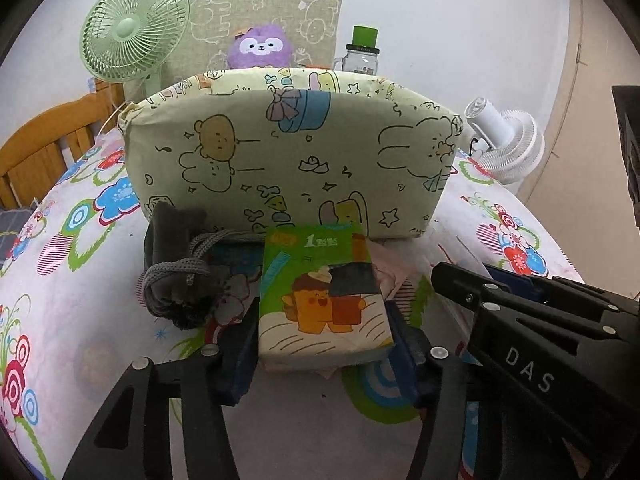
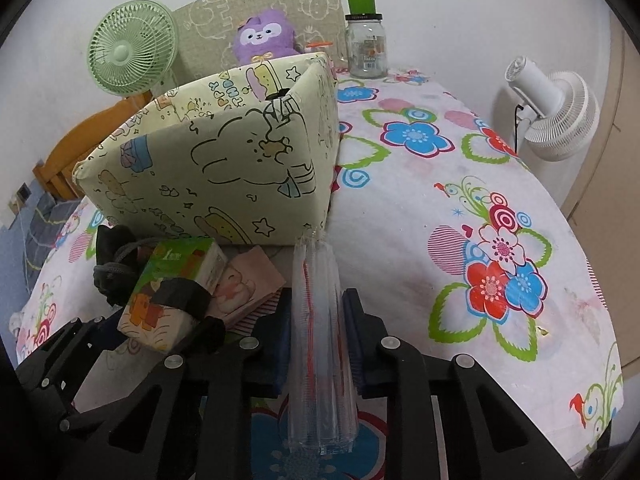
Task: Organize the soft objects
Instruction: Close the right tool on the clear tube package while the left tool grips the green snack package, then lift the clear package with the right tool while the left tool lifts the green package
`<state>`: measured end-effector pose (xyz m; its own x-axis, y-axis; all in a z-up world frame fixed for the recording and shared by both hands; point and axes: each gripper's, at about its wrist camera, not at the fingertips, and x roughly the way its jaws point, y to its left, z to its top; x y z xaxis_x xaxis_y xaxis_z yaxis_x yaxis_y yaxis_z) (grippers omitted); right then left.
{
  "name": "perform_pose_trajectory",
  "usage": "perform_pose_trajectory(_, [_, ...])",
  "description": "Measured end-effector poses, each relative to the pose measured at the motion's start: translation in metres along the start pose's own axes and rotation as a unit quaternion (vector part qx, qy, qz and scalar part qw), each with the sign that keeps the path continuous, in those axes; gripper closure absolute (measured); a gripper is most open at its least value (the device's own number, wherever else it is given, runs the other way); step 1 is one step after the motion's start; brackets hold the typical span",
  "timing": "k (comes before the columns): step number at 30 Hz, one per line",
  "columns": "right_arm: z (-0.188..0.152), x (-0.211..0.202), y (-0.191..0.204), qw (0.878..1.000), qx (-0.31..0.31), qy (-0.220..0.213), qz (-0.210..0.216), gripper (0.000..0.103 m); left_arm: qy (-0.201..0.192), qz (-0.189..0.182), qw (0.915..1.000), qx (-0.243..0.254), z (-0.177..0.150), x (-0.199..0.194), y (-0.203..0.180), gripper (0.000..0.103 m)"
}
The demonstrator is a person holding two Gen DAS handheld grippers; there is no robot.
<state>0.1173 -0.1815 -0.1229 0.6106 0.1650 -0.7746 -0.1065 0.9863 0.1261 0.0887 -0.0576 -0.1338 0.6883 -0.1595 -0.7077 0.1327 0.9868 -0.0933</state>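
Observation:
My left gripper (image 1: 326,336) is shut on a green tissue pack (image 1: 320,296) with a cartoon print, held just in front of the pale green fabric storage box (image 1: 288,160). The pack also shows in the right wrist view (image 2: 172,284), with the left gripper's finger across it. My right gripper (image 2: 318,320) is shut on a clear packet of plastic straws (image 2: 318,332), near the box's right front corner (image 2: 256,168). A dark grey drawstring pouch (image 1: 180,272) and a pink packet (image 2: 244,280) lie at the box's foot.
A purple plush toy (image 1: 260,48) sits behind the box beside a green fan (image 1: 132,28) and a glass jar (image 2: 366,44). A white fan (image 2: 556,108) stands at the right edge of the flowered tablecloth (image 2: 440,208). A wooden chair (image 1: 44,148) is at left.

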Motion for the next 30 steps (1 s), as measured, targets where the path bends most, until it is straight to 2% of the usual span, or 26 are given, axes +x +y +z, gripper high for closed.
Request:
perform_pose_trajectory(19, [-0.001, -0.034, 0.005, 0.999, -0.005, -0.039, 0.002, 0.077, -0.036, 0.008, 0.9993, 0.004, 0.003, -0.034, -0.009, 0.049])
perform_pose_trajectory(30, [0.009, -0.061, 0.011, 0.997, -0.017, -0.072, -0.001, 0.077, -0.062, 0.013, 0.9979, 0.009, 0.017, -0.058, -0.013, 0.049])
